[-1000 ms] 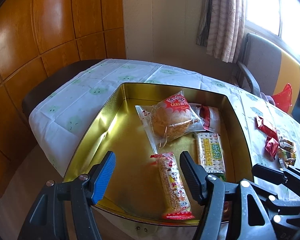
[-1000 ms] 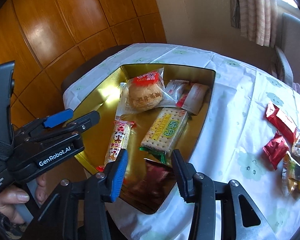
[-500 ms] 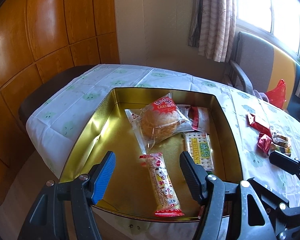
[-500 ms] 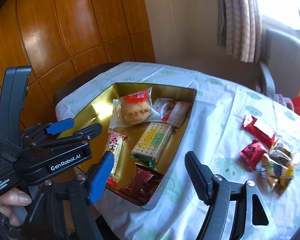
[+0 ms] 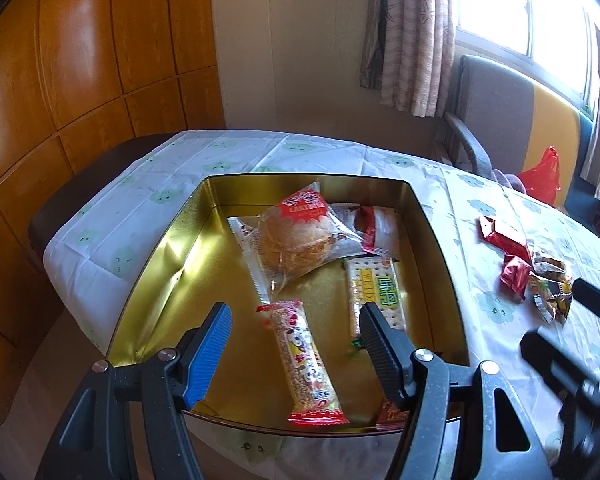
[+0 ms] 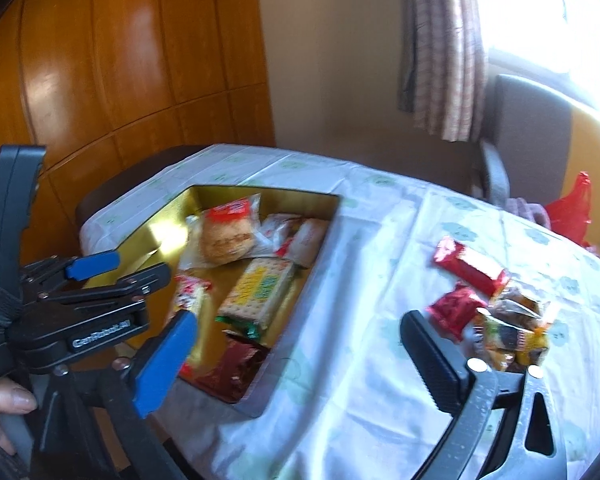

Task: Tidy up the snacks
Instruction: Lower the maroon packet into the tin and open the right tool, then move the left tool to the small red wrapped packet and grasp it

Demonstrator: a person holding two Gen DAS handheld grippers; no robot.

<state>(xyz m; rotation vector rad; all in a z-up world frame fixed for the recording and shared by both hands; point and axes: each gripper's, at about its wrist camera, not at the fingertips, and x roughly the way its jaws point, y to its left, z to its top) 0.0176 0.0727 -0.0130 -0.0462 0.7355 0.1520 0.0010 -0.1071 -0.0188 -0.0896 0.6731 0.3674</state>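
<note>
Overhead, the left gripper (image 5: 294,344) hangs with jaws wide and empty above the gold rectangular metal tin (image 5: 160,280), over a long red-ended cereal bar packet (image 5: 306,364) lying inside. Further right, the right gripper (image 6: 300,360) is spread wide and empty above the white patterned tablecloth (image 6: 360,300), near loose red foil snack packets (image 6: 470,264) outside the tin.

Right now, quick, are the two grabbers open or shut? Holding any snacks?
Left gripper: open, holding nothing, above the tin.
Right gripper: open wide, holding nothing, over the tablecloth.
</note>
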